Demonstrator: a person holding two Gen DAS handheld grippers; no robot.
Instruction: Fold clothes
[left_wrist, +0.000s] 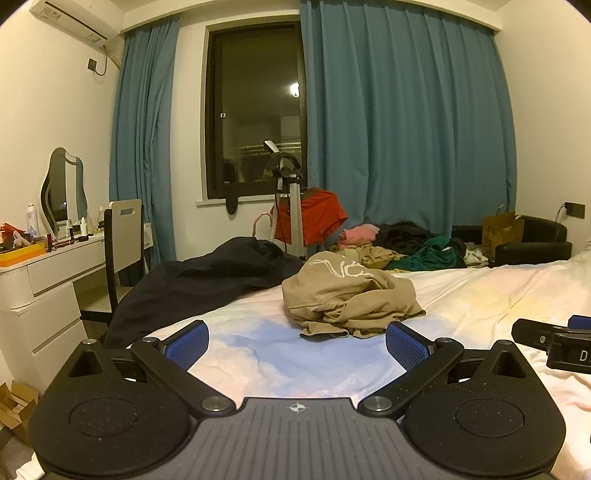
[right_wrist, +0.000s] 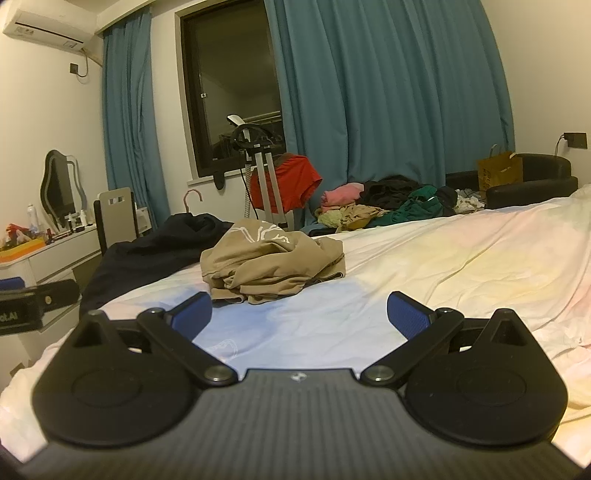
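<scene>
A crumpled tan garment (left_wrist: 347, 299) with white lettering lies in a heap on the bed (left_wrist: 480, 295); the right wrist view has it as the tan garment (right_wrist: 269, 262) just ahead. My left gripper (left_wrist: 297, 345) is open, blue pads wide apart, low over the sheet a little short of the heap. My right gripper (right_wrist: 300, 317) is open too, nothing between its fingers, just short of the heap's front edge. Each gripper shows at the edge of the other's view: the right gripper (left_wrist: 550, 338) and the left gripper (right_wrist: 33, 304).
A black garment (left_wrist: 199, 280) lies on the bed's left side. A pile of mixed clothes (left_wrist: 402, 247) sits behind the bed by a black armchair (left_wrist: 535, 240). A white dresser (left_wrist: 44, 288) and chair (left_wrist: 123, 243) stand left. A steamer stand with a red garment (left_wrist: 314, 218) is under the window.
</scene>
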